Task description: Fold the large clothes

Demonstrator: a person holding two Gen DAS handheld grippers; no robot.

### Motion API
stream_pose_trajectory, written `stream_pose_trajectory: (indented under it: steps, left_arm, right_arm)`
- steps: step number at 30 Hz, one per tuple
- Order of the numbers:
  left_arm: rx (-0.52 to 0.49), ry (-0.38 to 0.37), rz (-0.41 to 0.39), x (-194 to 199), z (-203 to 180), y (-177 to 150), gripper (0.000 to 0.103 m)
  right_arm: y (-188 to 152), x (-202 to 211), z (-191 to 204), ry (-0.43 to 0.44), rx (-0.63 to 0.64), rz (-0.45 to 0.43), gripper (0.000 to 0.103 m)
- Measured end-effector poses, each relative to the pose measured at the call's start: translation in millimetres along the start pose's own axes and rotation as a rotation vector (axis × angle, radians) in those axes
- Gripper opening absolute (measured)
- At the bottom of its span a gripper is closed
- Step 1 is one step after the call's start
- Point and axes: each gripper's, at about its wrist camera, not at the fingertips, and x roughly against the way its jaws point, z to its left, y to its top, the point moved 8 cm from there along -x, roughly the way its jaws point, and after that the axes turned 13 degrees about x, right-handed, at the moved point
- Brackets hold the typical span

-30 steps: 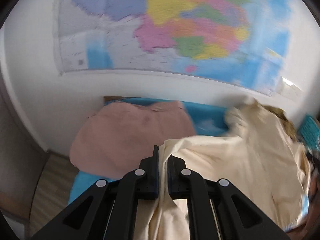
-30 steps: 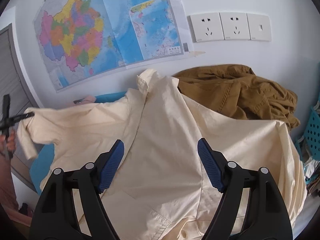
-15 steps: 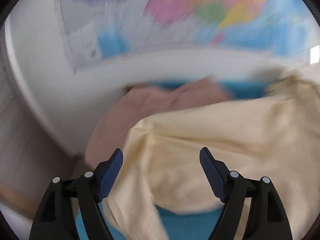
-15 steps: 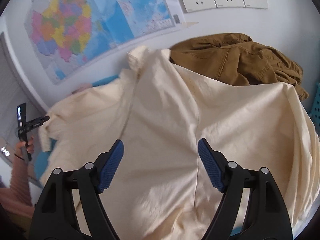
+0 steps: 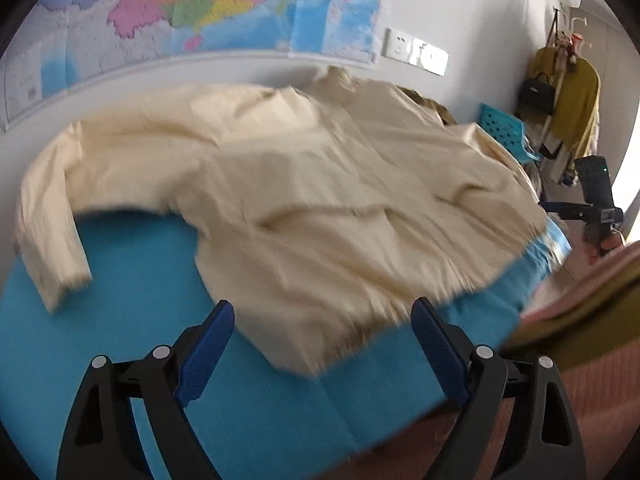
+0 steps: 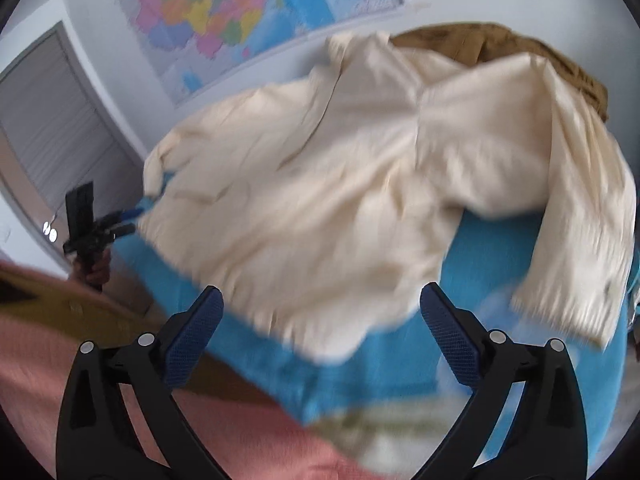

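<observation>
A large cream long-sleeved shirt (image 5: 320, 200) lies spread on the blue table cover (image 5: 120, 340), collar toward the wall and one sleeve bent down at the left. My left gripper (image 5: 322, 312) hovers over the shirt's near hem, its jaws still opening and its pads touching nothing. The right wrist view shows the same shirt (image 6: 340, 184), a sleeve hanging down on the right. My right gripper (image 6: 320, 300) is over the hem too, jaws opening wide with nothing gripped. Both views are motion-blurred.
A brown jacket (image 6: 500, 44) is heaped behind the shirt against the wall. A map (image 5: 200, 0) and sockets (image 5: 416, 50) are on the wall. A blue basket (image 5: 500, 128) and a coat rack (image 5: 568, 96) stand at the right. A pink sleeve (image 6: 80, 360) crosses the near edge.
My left gripper let go of the shirt and opened. Both grippers drew back and down toward the near edge. The shirt dropped flat onto the blue cover. The right jaws widened.
</observation>
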Motion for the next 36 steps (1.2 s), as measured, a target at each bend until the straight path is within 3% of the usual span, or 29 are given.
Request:
stream_pose_trajectory:
  steps: [4,7,9,11,12,13,14,16,18,20,24,26,27,28,29,30,31,32,34,35,36]
  left_arm:
    - [-0.053,0.016,0.055,-8,-7,-24,0.089]
    - [-0.077,0.123,0.086,-34,-5,-27,0.089]
    - [-0.040,0.146,0.075,-42,0,-24,0.089]
    - [0.037,0.098,0.052,-43,2,-12,0.088]
    - [0.076,0.068,0.042,-41,2,-8,0.084]
    - [0.104,0.043,0.024,-39,1,-2,0.072]
    - [0.135,0.018,-0.003,-34,0,5,0.064]
    - [0.179,-0.005,-0.016,-28,-1,12,0.026]
    - [0.208,-0.035,-0.028,-17,-5,21,0.018]
    - [0.173,-0.035,-0.055,1,-16,28,0.015]
    - [0.102,-0.070,-0.057,33,-30,28,0.017]
    - [0.038,-0.035,-0.017,35,-32,15,0.022]
    - [0.007,-0.007,0.016,30,-31,7,0.033]
    - [-0.011,0.010,0.040,23,-30,3,0.043]
    - [-0.029,0.032,0.060,19,-27,-3,0.043]
    - [-0.045,0.039,0.069,18,-25,-7,0.047]
    - [-0.059,0.031,0.071,23,-22,-11,0.063]
    - [-0.051,0.004,0.053,31,-19,-11,0.072]
    - [-0.016,-0.121,-0.046,60,-19,-3,0.089]
    - [-0.001,-0.186,-0.128,81,-18,5,0.092]
    - [0.008,-0.206,-0.200,97,-14,14,0.095]
  right_arm:
    - [-14,-23,11,-0.095,0.095,0.054,0.097]
    - [-12,-40,10,-0.159,0.124,0.024,0.095]
    - [-6,-42,3,-0.137,0.079,-0.035,0.092]
    - [4,-40,-3,-0.070,-0.006,-0.099,0.070]
    - [9,-37,-4,-0.055,-0.021,-0.128,0.060]
    - [14,-33,-5,-0.058,-0.029,-0.145,0.027]
    - [19,-26,-9,-0.083,-0.043,-0.152,0.018]
    - [26,-14,-12,-0.047,-0.093,-0.185,0.014]
    - [36,5,-5,-0.026,-0.098,-0.226,0.012]
    - [43,23,1,-0.008,-0.091,-0.246,0.011]
    - [45,53,9,0.020,-0.079,-0.267,0.011]
    - [34,46,6,-0.002,-0.062,-0.185,0.017]
    - [26,37,5,0.021,-0.075,-0.133,0.020]
    - [17,27,2,0.012,-0.077,-0.068,0.036]
    - [8,18,-3,-0.036,-0.062,0.005,0.058]
    - [0,11,-4,-0.065,-0.038,0.069,0.062]
    - [-4,11,-4,-0.076,-0.020,0.100,0.062]
    - [-4,15,-4,-0.060,-0.016,0.099,0.062]
    - [0,34,1,0.023,-0.003,0.055,0.067]
    - [5,50,1,0.046,0.015,0.006,0.079]
    - [13,66,-5,0.047,0.015,-0.048,0.085]
